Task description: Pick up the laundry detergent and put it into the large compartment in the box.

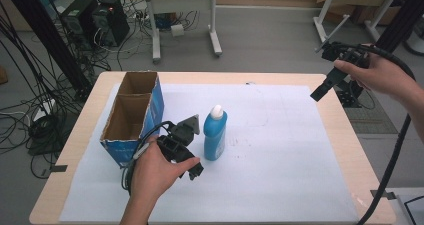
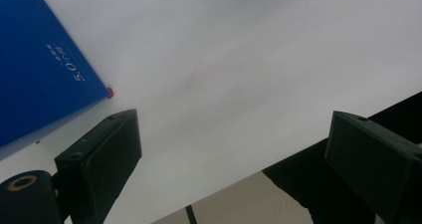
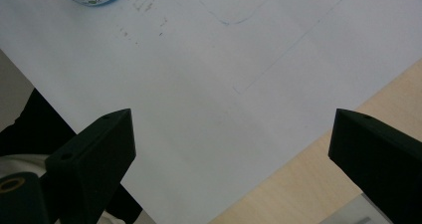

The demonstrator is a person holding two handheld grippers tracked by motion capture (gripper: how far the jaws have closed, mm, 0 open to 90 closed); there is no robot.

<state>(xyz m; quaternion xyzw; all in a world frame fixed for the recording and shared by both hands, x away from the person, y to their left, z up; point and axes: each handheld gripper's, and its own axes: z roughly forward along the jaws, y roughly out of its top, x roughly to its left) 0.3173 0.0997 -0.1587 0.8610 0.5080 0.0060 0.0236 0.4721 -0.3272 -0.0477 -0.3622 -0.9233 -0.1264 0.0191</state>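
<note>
**Both tongs wide open, nothing gripped**

We start with the left gripper [image 1: 192, 169], low and left of centre in the high view, held in the person's left hand [image 1: 152, 167]. Its own view shows us the two black jaws spread far apart, near each bottom corner, with bare white paper [image 2: 239, 74] between them; they hold nothing and touch nothing. A corner of the blue box [image 2: 35, 74] fills the upper left of that view, close to the left jaw but apart from it.

The right gripper [image 1: 320, 92] sits at the upper right of the high view, raised beyond the table's [image 1: 345, 135] right edge in the right hand [image 1: 375, 77]. In the right gripper view we again see jaws standing wide, empty, over white paper and a strip of pale wood at the lower right.

Moving outward, the blue bottle [image 1: 215, 134] with its white cap stands upright on the paper, just left of centre in the high view and just to the right of the left gripper, not touching it. Its base peeks in at the top left of the right gripper view.

The blue cardboard box [image 1: 132, 117] stands at the left of the paper, open at the top and split into two compartments. We see brown inner walls and no contents in either one.
</note>
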